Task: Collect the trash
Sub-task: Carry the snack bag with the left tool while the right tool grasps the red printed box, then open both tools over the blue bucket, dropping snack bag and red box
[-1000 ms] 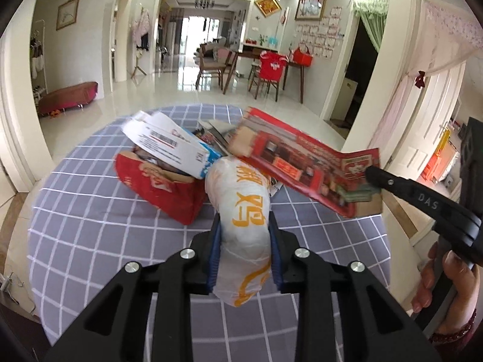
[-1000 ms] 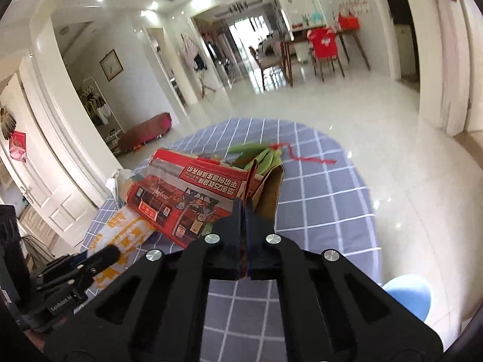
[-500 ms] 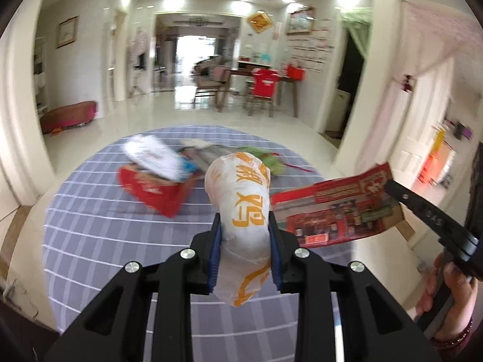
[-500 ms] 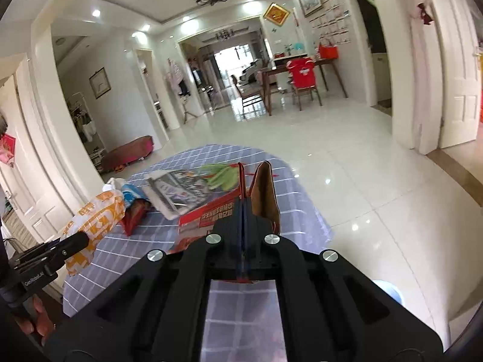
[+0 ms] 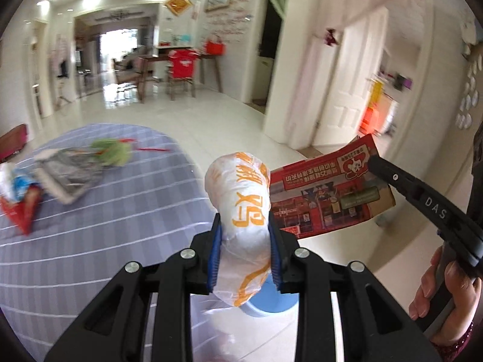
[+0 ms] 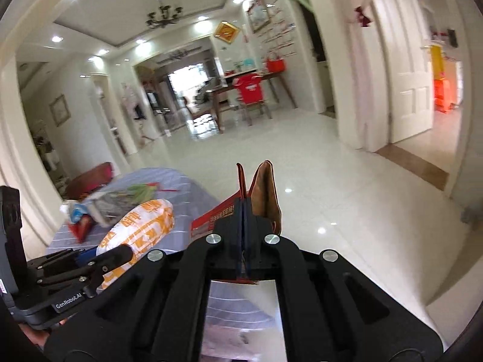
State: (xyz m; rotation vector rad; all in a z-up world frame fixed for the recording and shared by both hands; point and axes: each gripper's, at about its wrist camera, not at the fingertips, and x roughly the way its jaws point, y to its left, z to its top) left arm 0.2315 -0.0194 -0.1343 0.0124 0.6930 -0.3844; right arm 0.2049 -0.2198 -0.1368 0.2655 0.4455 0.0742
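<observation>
The white-and-orange bag [image 5: 246, 211] is clamped upright between the left gripper [image 5: 244, 241] pads, held off the table [image 5: 99, 220] edge above a blue bin [image 5: 271, 303]. Beside it, the right gripper [image 6: 245, 211] is pinched shut on a red flyer [image 5: 329, 193]. More trash [image 5: 66, 169] lies at the table's far left edge.

Far ahead of my jaws: dining table [image 6: 241, 90], red-draped chair [image 5: 181, 63], chandelier [image 6: 163, 18] overhead. Right of them, a white door [image 6: 413, 90]; left, checked tablecloth [image 5: 90, 226].
</observation>
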